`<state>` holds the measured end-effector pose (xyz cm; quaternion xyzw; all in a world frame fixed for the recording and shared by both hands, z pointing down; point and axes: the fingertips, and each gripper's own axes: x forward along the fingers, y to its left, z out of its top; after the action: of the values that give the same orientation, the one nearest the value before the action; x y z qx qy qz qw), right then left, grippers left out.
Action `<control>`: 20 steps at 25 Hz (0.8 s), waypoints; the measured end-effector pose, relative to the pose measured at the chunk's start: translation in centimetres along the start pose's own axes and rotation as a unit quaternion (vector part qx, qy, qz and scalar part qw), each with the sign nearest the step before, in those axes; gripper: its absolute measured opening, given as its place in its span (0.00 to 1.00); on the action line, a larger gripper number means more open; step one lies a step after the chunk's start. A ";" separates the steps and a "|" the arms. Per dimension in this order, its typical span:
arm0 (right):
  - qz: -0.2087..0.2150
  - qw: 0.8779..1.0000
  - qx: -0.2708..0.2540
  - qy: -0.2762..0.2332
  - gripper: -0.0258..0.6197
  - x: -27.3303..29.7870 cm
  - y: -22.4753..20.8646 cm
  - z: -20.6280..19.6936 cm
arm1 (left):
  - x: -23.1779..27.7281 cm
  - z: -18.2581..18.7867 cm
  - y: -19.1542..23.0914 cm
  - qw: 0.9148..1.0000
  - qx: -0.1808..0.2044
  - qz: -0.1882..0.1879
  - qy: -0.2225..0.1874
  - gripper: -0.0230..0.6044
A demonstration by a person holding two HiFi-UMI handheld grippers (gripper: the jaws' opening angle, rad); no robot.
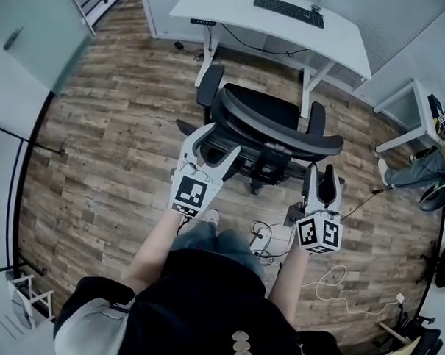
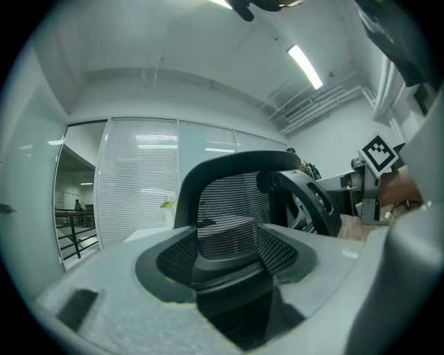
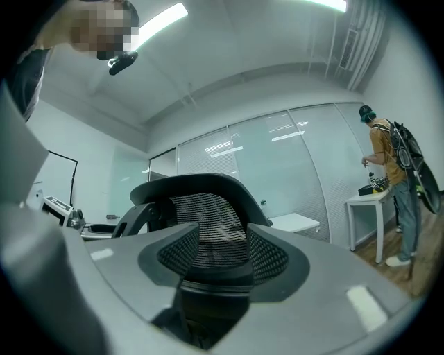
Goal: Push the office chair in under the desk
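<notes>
The black mesh office chair point(image 1: 268, 116) stands on the wood floor with its back towards me, just in front of the white desk point(image 1: 222, 11). My left gripper point(image 1: 210, 148) is open, fingers spread wide at the left edge of the backrest. The right gripper point(image 1: 319, 172) is at the backrest's right end, near the armrest; from above its fingers look close together. In the left gripper view the backrest point(image 2: 229, 194) shows through the gap between the open jaws point(image 2: 229, 249). The right gripper view shows the same backrest point(image 3: 201, 208) beyond its parted jaws point(image 3: 222, 253). Contact with the chair cannot be told.
A black keyboard point(image 1: 289, 10) lies on the desk. White cables point(image 1: 338, 286) trail over the floor by my feet. At the right a person point(image 1: 421, 168) stands by a small white table point(image 1: 419, 120). Glass walls enclose the room.
</notes>
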<state>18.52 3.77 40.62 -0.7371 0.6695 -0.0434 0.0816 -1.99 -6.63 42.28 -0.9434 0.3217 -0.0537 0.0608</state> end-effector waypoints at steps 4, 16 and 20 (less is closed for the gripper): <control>-0.002 1.000 0.002 0.001 0.36 0.5 -0.3 0.1 | 0.5 0.3 0.3 1.000 -0.006 -0.004 -0.002 0.47; 0.064 0.996 -0.029 0.050 0.35 1.4 0.2 -0.3 | 0.9 -0.1 0.3 0.999 0.021 -0.014 0.019 0.47; 0.125 0.984 -0.082 0.098 0.35 1.0 1.1 -0.9 | 0.7 -0.5 -0.1 0.997 0.044 -0.044 0.041 0.47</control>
<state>17.35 2.59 41.25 -0.6437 0.7626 -0.0501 -0.0400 -1.42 -7.03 42.82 -0.9501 0.2791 -0.1089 0.0866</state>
